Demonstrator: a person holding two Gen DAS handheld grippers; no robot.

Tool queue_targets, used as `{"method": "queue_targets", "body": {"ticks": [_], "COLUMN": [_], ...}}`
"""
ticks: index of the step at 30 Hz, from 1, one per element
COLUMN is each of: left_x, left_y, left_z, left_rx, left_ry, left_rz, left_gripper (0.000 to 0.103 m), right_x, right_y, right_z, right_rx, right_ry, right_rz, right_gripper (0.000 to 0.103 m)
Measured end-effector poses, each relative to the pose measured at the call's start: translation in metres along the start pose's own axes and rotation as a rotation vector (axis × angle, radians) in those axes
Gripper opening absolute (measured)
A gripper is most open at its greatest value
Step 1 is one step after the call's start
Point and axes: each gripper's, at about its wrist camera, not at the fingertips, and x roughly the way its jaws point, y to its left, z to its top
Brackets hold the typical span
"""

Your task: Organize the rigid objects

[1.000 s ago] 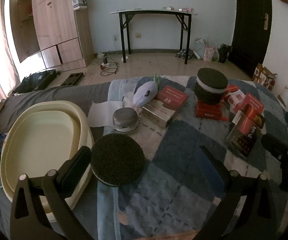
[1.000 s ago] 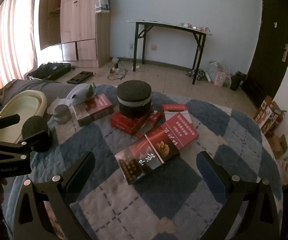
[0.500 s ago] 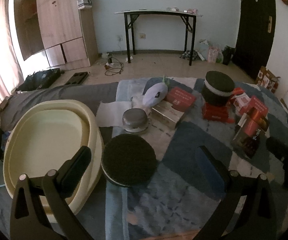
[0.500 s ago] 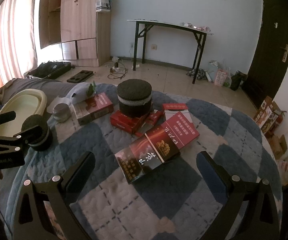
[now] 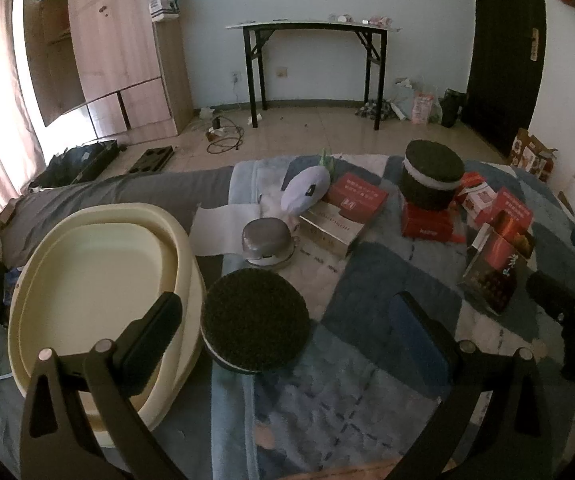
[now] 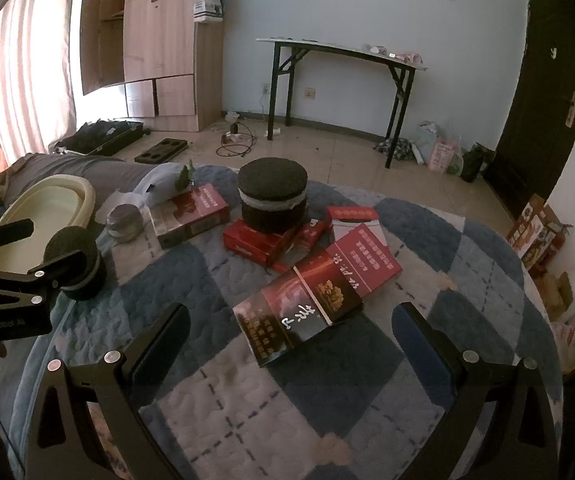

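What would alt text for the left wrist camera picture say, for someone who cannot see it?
An open two-finger left gripper reaches over a quilted blue mat toward a round black sponge-topped tin beside a cream oval tub. Further off lie a small metal bowl, red boxes, a taller black tin and a white plush toy.

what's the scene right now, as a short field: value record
surface: quilted blue checked blanket
left gripper: open, small round black tin between its fingers, untouched
right gripper: open, empty, facing the dark red box
cream basin: empty, left of the small tin
big round tin: resting on a red box
metal bowl: upside down beside the basin
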Motion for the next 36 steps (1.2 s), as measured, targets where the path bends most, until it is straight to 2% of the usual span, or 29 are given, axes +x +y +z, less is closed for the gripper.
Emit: {"method": "queue_targets", "body": {"ticks": [16,19,23,26,29,32,34,36], "left_x": [-0.006,-0.005,0.006,0.016,0.026,0.030,0.030,0.031], "left_y": [0.002,0.000,-0.004,-0.001,0.002,-0.001,-0.003,-0.004], "left_z": [0.001,0.000,-0.004,-0.008,-0.012,-0.015,-0.016,-0.016], "left_rx": [-0.014,0.018,0.081,0.083,0.084,0.130,0.149,0.151], "left_ry": [-0.001,0.003,0.041,0.063,0.080,0.091,0.090,0.092], "left_rz": [-0.021,-0.023,0.019,0.022,0.058,0.094,0.088,0.071], "left_gripper": [0.103,0.103,0.103,0.103,0.103,0.103,0.103,0.103], "right_x": [-0.001,-0.001,-0.008,-0.009,0.005,0.025,0.027,0.029], "right_y": [0.002,0.004,-0.006,-0.016,-0.026,-0.036,-0.041,-0.044], "right_z": [0.001,0.001,-0.004,-0.011,-0.024,-0.036,-0.038,-0.040], "right_rx": [-0.008,-0.016,-0.056,-0.079,-0.067,-0.055,-0.048,-0.031], "right_ry": [0.000,-0.006,-0.086,-0.127,-0.146,-0.101,-0.124,-0.138], "right_rz": [-0.006,-0.005,-0.056,-0.074,-0.045,-0.021,-0.024,0.013], "right_gripper": [0.103,0.103,0.103,0.103,0.103,0.103,0.103,0.103]}}
